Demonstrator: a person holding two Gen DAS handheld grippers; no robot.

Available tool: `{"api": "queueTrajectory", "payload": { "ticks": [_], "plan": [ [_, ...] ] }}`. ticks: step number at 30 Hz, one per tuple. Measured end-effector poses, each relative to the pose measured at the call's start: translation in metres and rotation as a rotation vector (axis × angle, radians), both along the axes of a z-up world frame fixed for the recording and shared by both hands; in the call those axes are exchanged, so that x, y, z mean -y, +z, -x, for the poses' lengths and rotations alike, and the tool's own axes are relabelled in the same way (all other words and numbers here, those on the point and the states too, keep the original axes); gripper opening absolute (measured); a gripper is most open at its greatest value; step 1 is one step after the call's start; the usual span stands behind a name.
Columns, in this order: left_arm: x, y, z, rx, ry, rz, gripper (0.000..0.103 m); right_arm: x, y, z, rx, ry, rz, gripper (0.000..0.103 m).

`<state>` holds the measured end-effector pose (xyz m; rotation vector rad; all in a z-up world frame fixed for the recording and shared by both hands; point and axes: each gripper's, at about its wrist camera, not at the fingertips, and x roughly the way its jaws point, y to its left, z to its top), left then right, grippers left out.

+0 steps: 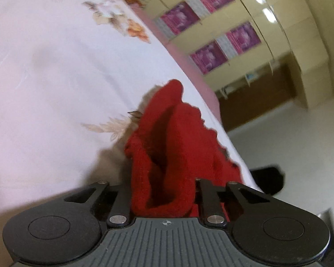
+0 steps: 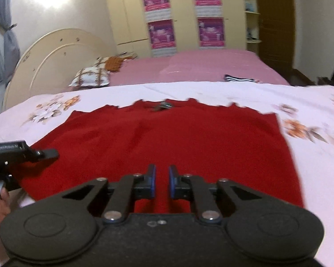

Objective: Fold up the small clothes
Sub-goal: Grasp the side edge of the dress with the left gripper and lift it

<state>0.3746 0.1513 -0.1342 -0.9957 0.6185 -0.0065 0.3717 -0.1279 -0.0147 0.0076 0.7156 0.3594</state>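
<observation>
The left tongs (image 1: 162, 191) are clamping a bunched fold of the red garment (image 1: 180, 138), which is rising out of the jaws and hiding the fingertips; in the right wrist view the same tool is entering from the left at the garment's near-left edge. The right tongs (image 2: 162, 183) are hovering over the near edge of the red garment (image 2: 167, 138) with their blue-edged pads (image 2: 153, 181) drawn almost together and nothing visibly pinched between them. The garment is lying spread on a white flowered bedspread (image 2: 311, 166), its long axis running left to right and its scalloped far edge lying away from both tools. A pink sheet (image 2: 200, 66) and pillow (image 2: 89, 77) are showing farther off. Judging by this layout, the left hand is already holding cloth, while the right, directly above the near hem, is needing only to descend to take hold.
</observation>
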Motion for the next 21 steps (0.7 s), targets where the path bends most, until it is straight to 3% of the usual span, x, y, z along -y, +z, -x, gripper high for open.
{"api": "queueTrajectory", "payload": {
  "ticks": [3, 5, 6, 8, 10, 14, 18, 21],
  "plan": [
    [0.006, 0.016, 0.015, 0.097, 0.013, -0.016, 0.015, -0.018, -0.002, -0.013, 0.002, 0.029, -0.006, 0.008],
    [0.008, 0.002, 0.012, 0.043, 0.021, -0.042, 0.015, -0.026, -0.003, -0.015, 0.015, 0.054, -0.004, 0.008],
    [0.004, -0.009, 0.013, 0.016, 0.029, -0.017, 0.015, -0.03, -0.007, -0.016, 0.015, 0.066, 0.013, 0.008],
    [0.002, -0.011, 0.013, 0.044, 0.021, -0.022, 0.015, -0.039, -0.026, -0.022, -0.025, 0.084, 0.096, 0.006],
    [0.004, -0.008, 0.008, 0.043, 0.013, -0.05, 0.015, -0.044, -0.032, -0.016, 0.043, 0.123, 0.158, 0.006],
    [0.001, -0.006, 0.001, 0.041, 0.007, -0.024, 0.015, -0.052, -0.036, -0.008, 0.102, 0.151, 0.245, 0.006],
    [-0.002, -0.001, 0.005, 0.052, 0.001, 0.013, 0.015, -0.049, -0.036, -0.007, 0.102, 0.132, 0.219, 0.006],
    [0.001, 0.014, 0.007, 0.082, -0.019, -0.009, 0.015, -0.046, -0.035, -0.007, 0.097, 0.127, 0.205, 0.006]
  ]
}}
